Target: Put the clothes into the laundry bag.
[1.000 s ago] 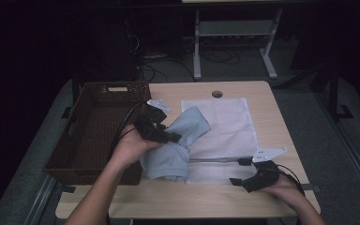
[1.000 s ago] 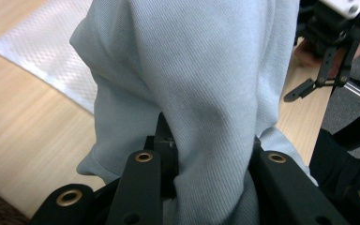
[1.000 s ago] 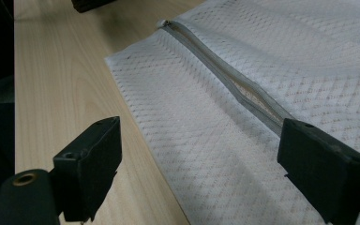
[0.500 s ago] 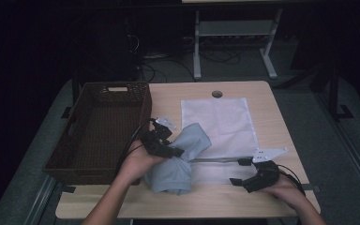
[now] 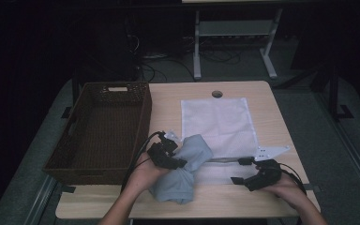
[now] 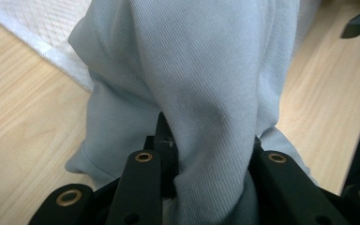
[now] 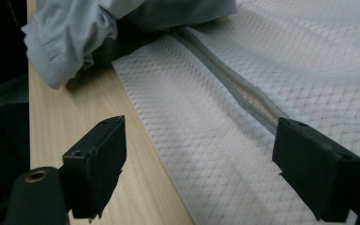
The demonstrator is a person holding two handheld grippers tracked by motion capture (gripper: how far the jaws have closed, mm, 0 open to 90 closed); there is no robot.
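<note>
Dark floor surrounds the wooden table [image 5: 262, 93], where the left tool [image 5: 168, 157] pinches a bunched grey cloth [image 5: 183, 173] at the near edge of a white mesh bag [image 5: 218, 122], likely for stuffing, while the right tool [image 5: 251, 176] waits spread beside the zipper [image 7: 234, 86].

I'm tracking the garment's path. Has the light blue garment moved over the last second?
Yes. The light blue garment, clamped in the left tool, has shifted toward the table's near edge, judged against the fixed wicker basket and white mesh bag.
</note>
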